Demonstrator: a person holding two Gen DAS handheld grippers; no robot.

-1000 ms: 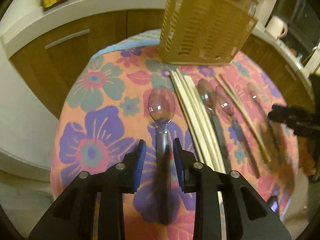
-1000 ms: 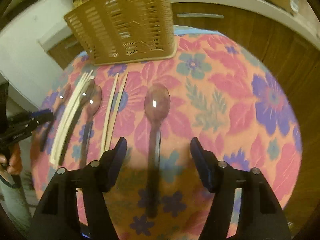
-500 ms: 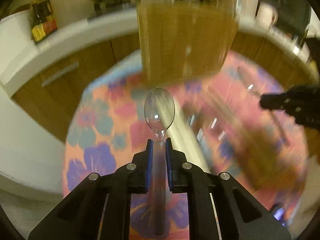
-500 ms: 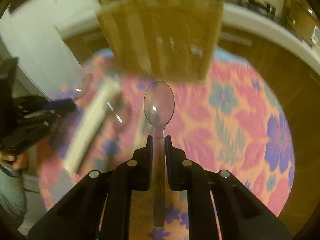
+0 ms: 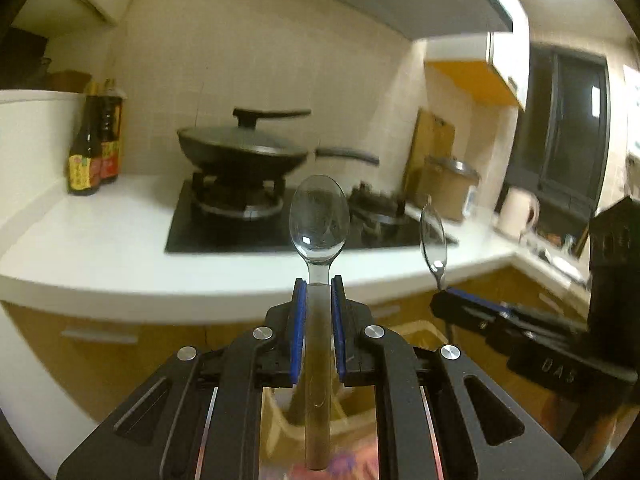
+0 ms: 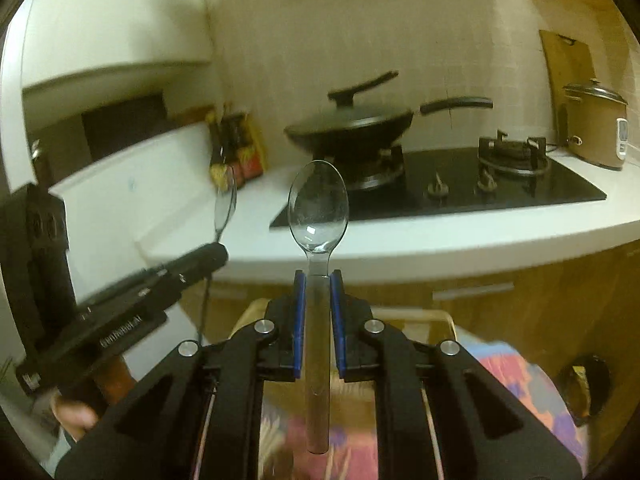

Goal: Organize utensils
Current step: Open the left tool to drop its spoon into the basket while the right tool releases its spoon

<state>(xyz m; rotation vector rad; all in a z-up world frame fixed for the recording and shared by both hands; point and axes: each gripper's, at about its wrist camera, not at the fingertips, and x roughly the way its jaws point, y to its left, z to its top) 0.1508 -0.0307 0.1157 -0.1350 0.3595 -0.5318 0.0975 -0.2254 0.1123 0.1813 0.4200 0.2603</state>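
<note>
My left gripper (image 5: 318, 282) is shut on the handle of a clear plastic spoon (image 5: 319, 216), held up in the air with its bowl pointing forward. My right gripper (image 6: 318, 276) is shut on a second clear plastic spoon (image 6: 318, 206) in the same way. Each view shows the other gripper off to the side: the right gripper (image 5: 442, 294) with its spoon (image 5: 433, 236) at the right of the left wrist view, the left gripper (image 6: 218, 252) with its spoon (image 6: 225, 204) at the left of the right wrist view. The tan slotted utensil basket (image 6: 440, 318) peeks out below my fingers.
Ahead runs a white kitchen counter (image 5: 100, 240) with a black hob (image 5: 224, 232), a lidded wok (image 5: 244, 148), sauce bottles (image 5: 94, 148) and a rice cooker (image 6: 592, 124). Wooden cabinet doors (image 6: 540, 304) lie under it. A strip of the flowered tablecloth (image 6: 520, 380) shows below.
Both grippers closed on the spoons lying on the tablecloth, then lifted them and tilted up, so the views swung from the table to the counter and hob.
</note>
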